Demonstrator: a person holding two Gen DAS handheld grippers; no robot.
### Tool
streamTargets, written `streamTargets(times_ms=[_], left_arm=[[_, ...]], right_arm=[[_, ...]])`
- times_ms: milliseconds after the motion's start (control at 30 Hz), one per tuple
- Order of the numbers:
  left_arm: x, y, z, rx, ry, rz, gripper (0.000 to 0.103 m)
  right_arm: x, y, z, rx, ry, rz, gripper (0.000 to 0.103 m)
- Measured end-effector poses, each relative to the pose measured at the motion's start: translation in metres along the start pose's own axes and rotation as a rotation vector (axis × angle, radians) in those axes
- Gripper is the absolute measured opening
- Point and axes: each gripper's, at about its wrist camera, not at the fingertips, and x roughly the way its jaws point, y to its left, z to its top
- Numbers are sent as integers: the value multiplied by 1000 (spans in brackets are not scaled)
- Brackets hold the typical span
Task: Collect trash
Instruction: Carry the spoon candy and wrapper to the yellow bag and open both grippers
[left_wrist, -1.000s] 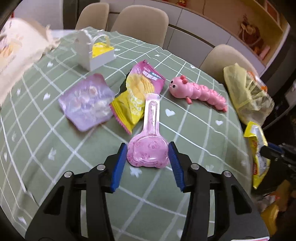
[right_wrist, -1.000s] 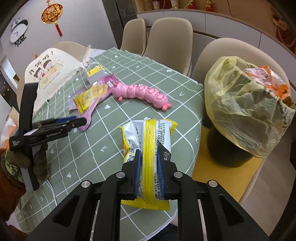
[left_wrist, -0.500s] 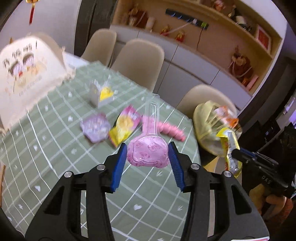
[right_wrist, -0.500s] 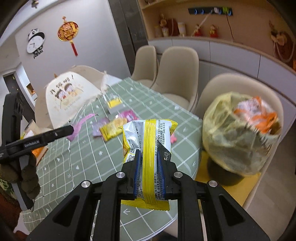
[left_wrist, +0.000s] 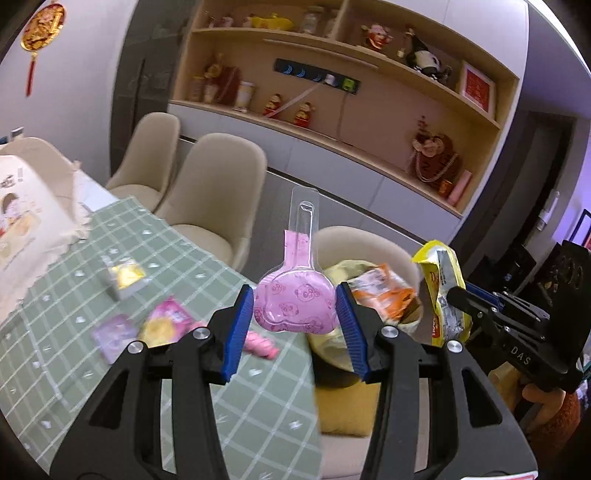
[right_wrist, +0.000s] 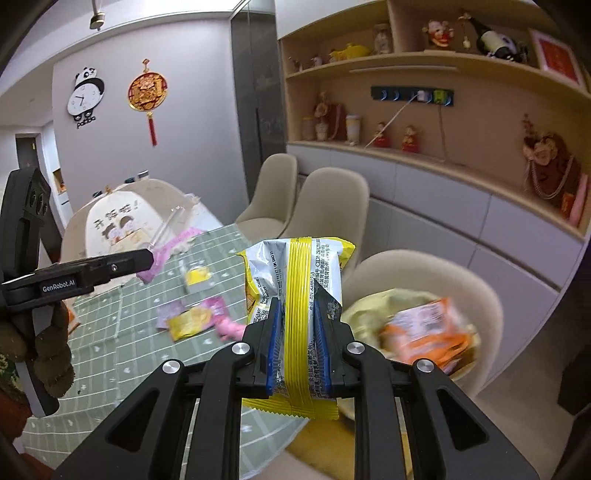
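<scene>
Trash goes into the yellow bag (left_wrist: 343, 271) that sits on the chair (right_wrist: 424, 273) by the table (left_wrist: 229, 373); both hands carry a piece toward it. The left gripper (left_wrist: 294, 317) is clamped on a pink blister pack (left_wrist: 295, 306), held by its wide end with the clear neck sticking up, above the table edge beside the bag. The right gripper (right_wrist: 298, 343) pinches a yellow-striped wrapper (right_wrist: 297, 280), upright, just table-side of the bag.

To do this well, bring each piece over the bag's mouth before letting go, one hand at a time so they don't collide; the light wrapper may drift, so drop it low.

Counted: two pieces held; one orange packet (right_wrist: 424, 332) in the bag. On the table, away from the bag: one pink-and-yellow packet (right_wrist: 195, 319), one purple pack (left_wrist: 112, 332), one pink toy (left_wrist: 260, 341), one small box (left_wrist: 125, 278). Three beige chairs stand around, plus a covered one.
</scene>
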Motion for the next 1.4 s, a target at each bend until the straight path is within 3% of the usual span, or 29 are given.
streamTargets(times_ms=[233,500,700,967,1167,1400], left_arm=[[55,-57,18,65,40,-54,44],[141,-90,17,74,162,-102,44],[204,-114,0,87,261,-122,44],[255,-125,-3,96,310,-135,44],[262,-109,-2,30,311,-111,50],[234,-79,6,-25,245,-58,56]], right_arm=[[1,-76,3,65,-19,-54,18],[20,-144,-12,147,15,-119,18],[31,-179,-25,171,55,-155,18],[52,-206,-39,204,98,-153,18],[74,-209,-39,198,121,-121,18],[119,-195,-29,165,156,-36,18]])
